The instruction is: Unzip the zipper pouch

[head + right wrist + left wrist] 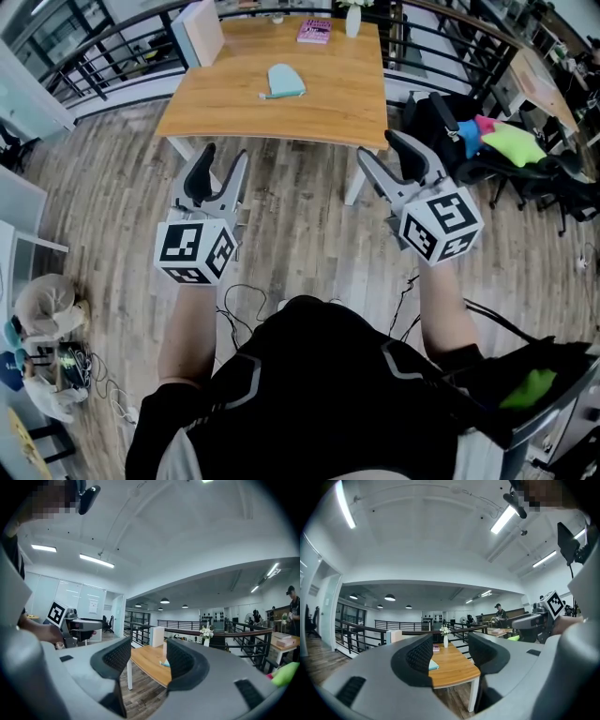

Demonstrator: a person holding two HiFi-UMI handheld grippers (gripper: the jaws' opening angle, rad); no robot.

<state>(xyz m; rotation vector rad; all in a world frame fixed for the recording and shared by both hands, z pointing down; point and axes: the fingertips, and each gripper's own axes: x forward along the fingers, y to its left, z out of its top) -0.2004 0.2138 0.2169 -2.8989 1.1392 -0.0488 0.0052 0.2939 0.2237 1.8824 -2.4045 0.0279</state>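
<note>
The light blue zipper pouch (285, 81) lies flat on the wooden table (281, 122), toward its far half. Both grippers hang in the air over the plank floor, well short of the table. My left gripper (220, 161) is open with nothing between its jaws; in the left gripper view (449, 641) a sliver of the pouch (434, 665) shows beside the left jaw. My right gripper (382, 150) is also open and empty; in the right gripper view (147, 646) the pouch (165, 663) peeks out past the right jaw.
On the table's far edge stand a white box (199, 33), a pink book (315, 31) and a white vase (352, 19). Black railings run behind the table. A chair piled with bags (487, 141) stands at the right. Cables lie on the floor (234, 300).
</note>
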